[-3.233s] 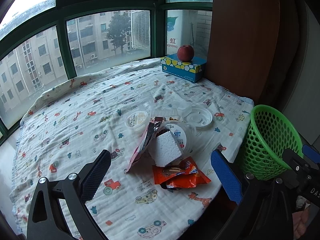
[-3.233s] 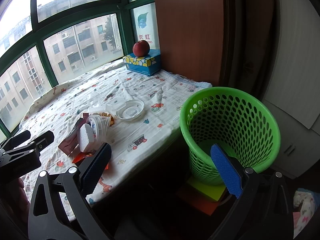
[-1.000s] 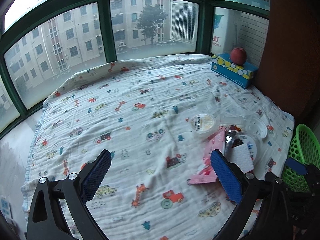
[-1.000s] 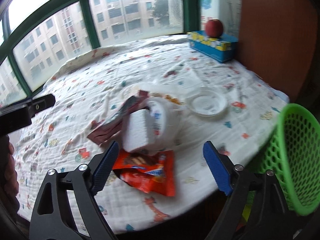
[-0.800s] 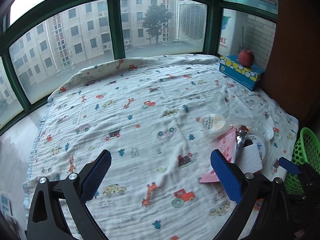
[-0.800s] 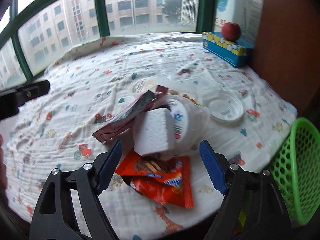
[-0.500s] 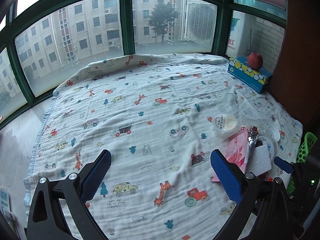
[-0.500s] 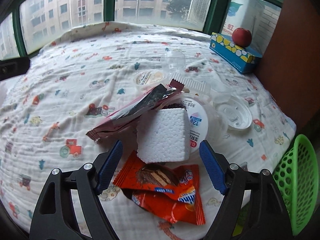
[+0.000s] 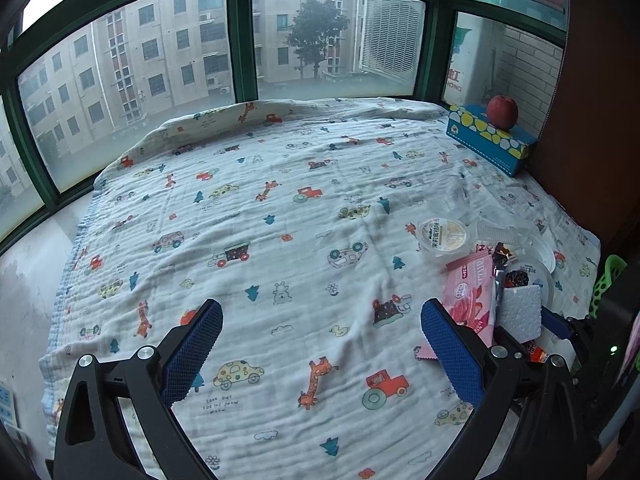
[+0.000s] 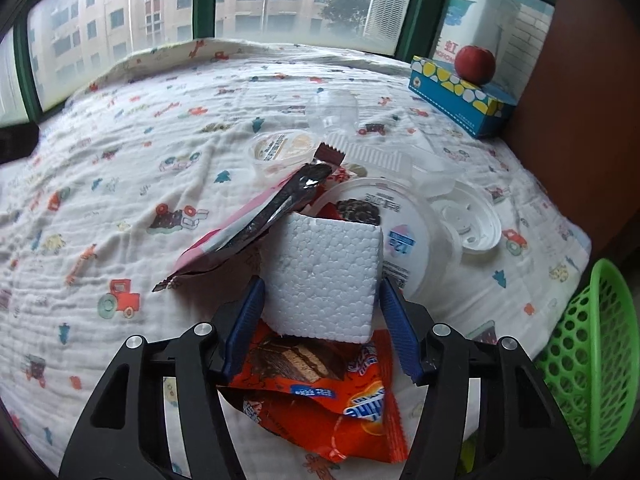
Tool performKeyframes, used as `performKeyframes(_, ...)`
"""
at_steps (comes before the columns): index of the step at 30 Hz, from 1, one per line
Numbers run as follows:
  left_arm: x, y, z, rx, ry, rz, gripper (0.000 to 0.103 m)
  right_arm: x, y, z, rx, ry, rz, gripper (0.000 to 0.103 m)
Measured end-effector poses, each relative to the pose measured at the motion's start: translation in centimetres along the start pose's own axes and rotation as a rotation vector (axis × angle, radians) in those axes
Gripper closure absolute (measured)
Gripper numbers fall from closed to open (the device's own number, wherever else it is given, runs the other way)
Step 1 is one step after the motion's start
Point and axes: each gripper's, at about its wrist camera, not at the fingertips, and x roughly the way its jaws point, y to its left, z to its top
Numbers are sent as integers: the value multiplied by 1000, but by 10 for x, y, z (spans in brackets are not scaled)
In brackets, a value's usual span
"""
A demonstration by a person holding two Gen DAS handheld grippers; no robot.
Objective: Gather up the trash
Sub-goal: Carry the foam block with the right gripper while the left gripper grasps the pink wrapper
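Note:
A trash pile lies on the patterned blanket (image 10: 120, 160). In it are a white foam block (image 10: 324, 276), an orange snack wrapper (image 10: 320, 392) under the block, a pink-and-dark wrapper (image 10: 256, 224), a clear round tub (image 10: 400, 220) and a loose lid (image 10: 468, 220). My right gripper (image 10: 321, 282) straddles the foam block. Its jaws are closing, and a sliver of gap shows beside each pad. My left gripper (image 9: 321, 306) hangs open over bare blanket, left of the pile. Its view shows the pink wrapper (image 9: 472, 292) and the foam block (image 9: 520, 312) at the right.
A green mesh basket (image 10: 592, 360) stands off the blanket's right edge. A blue tissue box (image 10: 460, 96) with a red apple (image 10: 475, 64) on it sits at the far right, by a wooden panel. A small sealed cup (image 10: 280, 146) lies behind the pile. Windows line the far side.
My right gripper has come down and forward onto the pile, and its jaws have narrowed around the foam block. The left gripper's view has swung left, so the pile now sits at its right edge.

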Motion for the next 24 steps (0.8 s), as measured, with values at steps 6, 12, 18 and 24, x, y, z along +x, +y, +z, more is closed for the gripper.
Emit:
performKeyframes(6,5,-18,-2,32,21,-70,7,-27,-30,-1,96,-15,80,44)
performKeyframes(12,11,-57,-4,134,43,-179,7,-50,-64,-5,197,-19,139,44)
performKeyframes(18,28,-98,-11,253,86,-245,13,-72,-96,-13,268,-40,131,44)
performKeyframes(24,58,-116,-13,280,160,-270,34,-87,-129,-29,344,-50,102,44)
